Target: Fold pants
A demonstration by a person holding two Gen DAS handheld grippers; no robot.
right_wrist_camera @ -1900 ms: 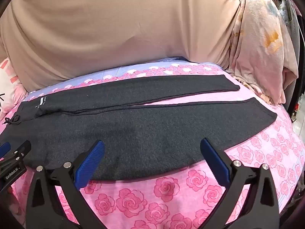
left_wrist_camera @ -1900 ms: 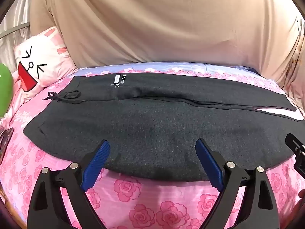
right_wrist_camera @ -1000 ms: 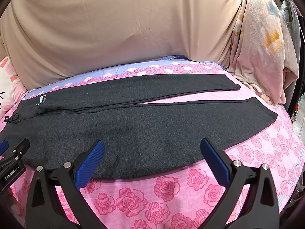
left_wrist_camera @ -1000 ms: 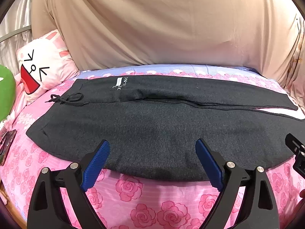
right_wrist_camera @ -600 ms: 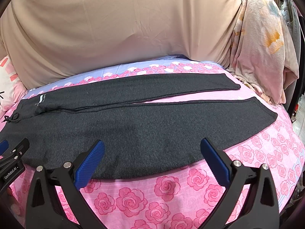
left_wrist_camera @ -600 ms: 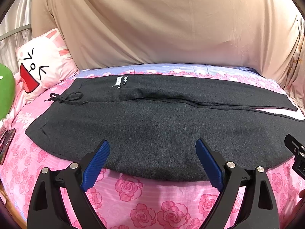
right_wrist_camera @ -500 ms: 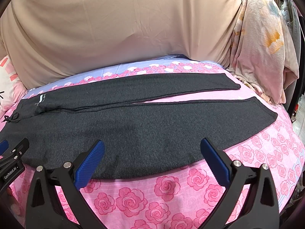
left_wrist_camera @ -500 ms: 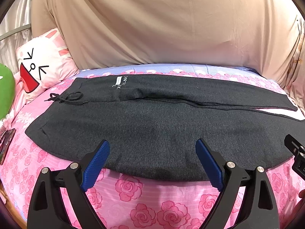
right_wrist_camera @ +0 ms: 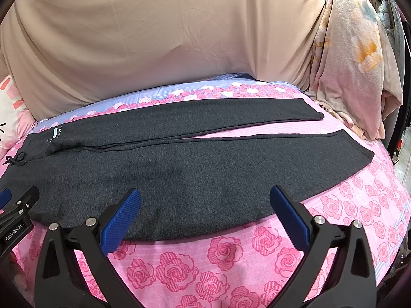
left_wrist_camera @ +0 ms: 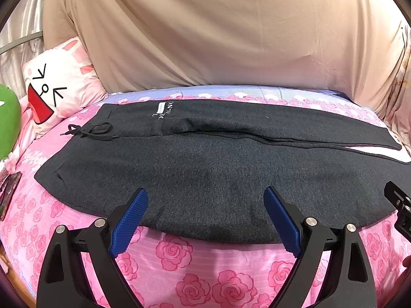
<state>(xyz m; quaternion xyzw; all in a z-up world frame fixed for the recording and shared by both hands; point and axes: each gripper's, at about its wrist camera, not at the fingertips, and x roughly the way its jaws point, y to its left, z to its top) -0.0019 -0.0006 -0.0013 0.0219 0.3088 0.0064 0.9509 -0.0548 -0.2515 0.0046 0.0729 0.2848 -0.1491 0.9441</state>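
Dark grey pants (left_wrist_camera: 210,164) lie flat across the pink rose bedsheet (left_wrist_camera: 179,264), waistband and drawstring (left_wrist_camera: 90,131) at the left, both legs running right. In the right wrist view the pants (right_wrist_camera: 195,169) show both leg ends at the right, slightly apart. My left gripper (left_wrist_camera: 205,220) is open and empty, hovering at the pants' near edge by the hip. My right gripper (right_wrist_camera: 205,218) is open and empty at the near edge of the near leg. Each gripper's body shows at the edge of the other's view.
A beige sheet (left_wrist_camera: 218,33) hangs behind the bed. A white cartoon-face pillow (left_wrist_camera: 59,84) and a green plush (left_wrist_camera: 7,123) sit at the left. A pink floral cloth (right_wrist_camera: 354,59) hangs at the right. A dark flat object (left_wrist_camera: 7,192) lies at the left bed edge.
Both views shifted slightly between the earliest frames and one second ago; since then nothing has visibly moved. Both grippers stay open.
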